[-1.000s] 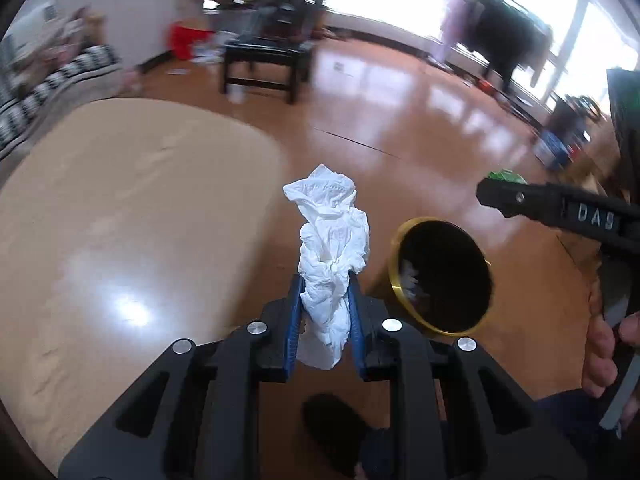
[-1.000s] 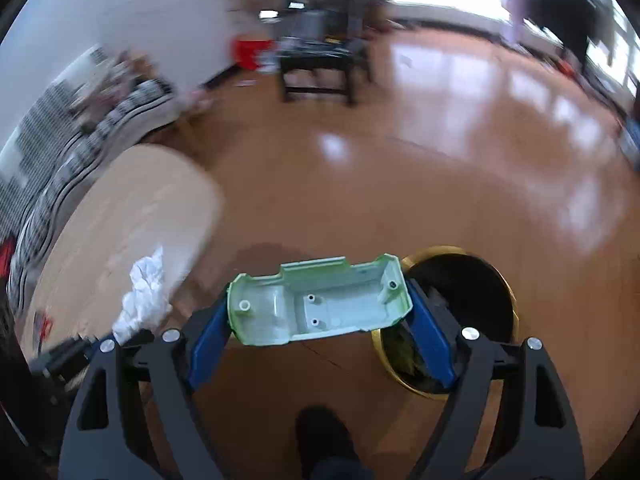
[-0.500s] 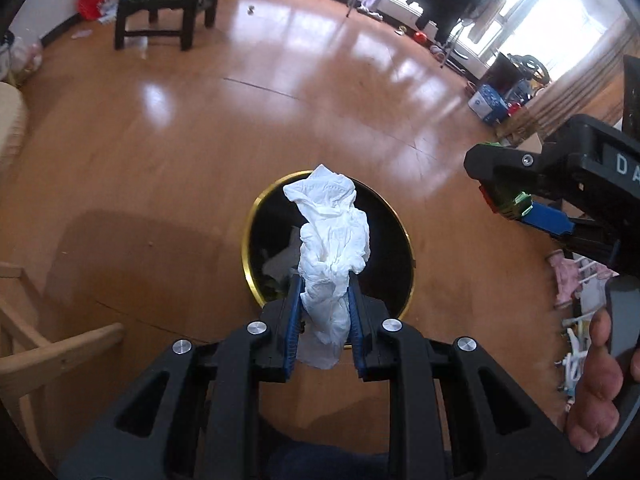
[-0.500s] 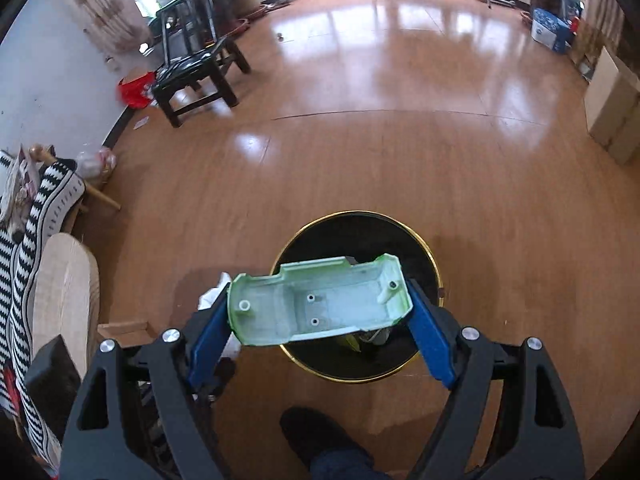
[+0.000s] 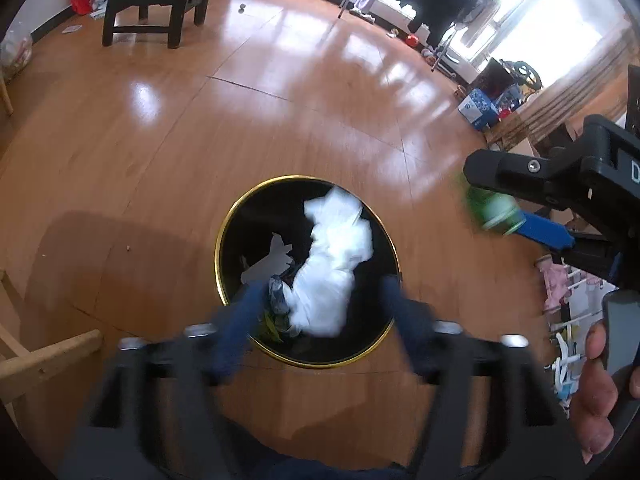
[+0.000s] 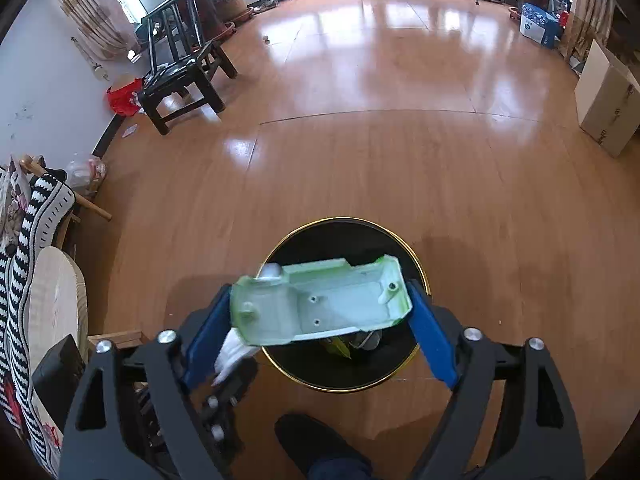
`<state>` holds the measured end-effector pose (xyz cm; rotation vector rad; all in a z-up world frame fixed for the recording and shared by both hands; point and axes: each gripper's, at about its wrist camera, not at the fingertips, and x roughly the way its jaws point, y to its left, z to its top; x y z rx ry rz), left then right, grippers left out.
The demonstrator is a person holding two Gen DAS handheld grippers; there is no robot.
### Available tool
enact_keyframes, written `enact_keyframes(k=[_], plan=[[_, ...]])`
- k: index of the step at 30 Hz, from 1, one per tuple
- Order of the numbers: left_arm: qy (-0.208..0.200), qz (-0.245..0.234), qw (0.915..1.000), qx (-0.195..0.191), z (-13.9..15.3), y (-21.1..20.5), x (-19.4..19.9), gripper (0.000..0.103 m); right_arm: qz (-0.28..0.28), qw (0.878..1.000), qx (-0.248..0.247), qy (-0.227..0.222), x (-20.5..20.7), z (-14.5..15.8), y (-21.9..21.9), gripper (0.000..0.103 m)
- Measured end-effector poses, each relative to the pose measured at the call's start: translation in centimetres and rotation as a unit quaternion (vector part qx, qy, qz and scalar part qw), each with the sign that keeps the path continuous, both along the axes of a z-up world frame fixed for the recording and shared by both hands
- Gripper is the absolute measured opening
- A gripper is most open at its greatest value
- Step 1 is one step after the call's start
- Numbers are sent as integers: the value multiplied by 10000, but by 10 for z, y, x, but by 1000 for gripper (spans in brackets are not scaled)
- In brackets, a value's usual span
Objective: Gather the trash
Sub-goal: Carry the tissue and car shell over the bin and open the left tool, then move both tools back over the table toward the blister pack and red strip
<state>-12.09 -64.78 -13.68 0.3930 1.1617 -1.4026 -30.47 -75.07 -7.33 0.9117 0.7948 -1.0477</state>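
A black trash bin with a gold rim (image 5: 219, 248) stands on the wood floor, with paper scraps inside. My left gripper (image 5: 320, 320) is open above it, its blue pads (image 5: 236, 332) blurred and wide apart. The white crumpled tissue (image 5: 332, 264) is loose between them, over the bin's mouth. My right gripper (image 6: 320, 320) has spread its blue pads (image 6: 430, 336). The pale green toy car shell (image 6: 320, 304) tilts between them above the bin (image 6: 404, 240), blurred at its left end. The right gripper also shows in the left wrist view (image 5: 520, 216).
A black wooden chair (image 6: 180, 68) stands far left by the wall. A cardboard box (image 6: 608, 108) sits at the right. A wooden chair frame (image 5: 36, 360) and a round table edge (image 6: 60, 308) lie to the left. My shoe (image 6: 316, 440) is near the bin.
My left gripper opened and let go of the tissue, which is dropping toward the bin. My right gripper's pads spread and the green shell tilted and began to slip.
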Motion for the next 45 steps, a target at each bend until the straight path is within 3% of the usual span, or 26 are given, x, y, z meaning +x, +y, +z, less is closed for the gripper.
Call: enact_keyframes(k=[9, 16, 21, 26, 32, 33, 39, 45], plan=[[-184, 142, 9997, -37, 13, 9, 8, 70, 88, 9999, -52, -16, 5, 2, 3, 88], [-437, 638, 9965, -329, 59, 50, 43, 83, 656, 9969, -433, 70, 35, 17, 18, 89], [-974, 1246, 9866, -391, 99, 106, 82, 87, 1184, 9890, -883, -96, 73, 41, 48, 92], [-1407, 1988, 9691, -385, 138, 195, 132, 87, 2086, 9713, -1102, -289, 137, 64, 100, 92], [-2062, 2888, 9345, -294, 171, 329, 182, 89, 3516, 9255, -1225, -692, 227, 91, 199, 92], [-2098, 2991, 9305, -278, 173, 345, 187, 89, 3810, 9136, -1209, -747, 243, 95, 221, 92], [-2225, 4064, 8862, 75, 175, 483, 227, 91, 5226, 8385, -1219, -942, 319, 105, 342, 92], [-2309, 4578, 8577, 384, 161, 576, 243, 91, 6249, 7640, -1201, -1063, 371, 106, 450, 92]])
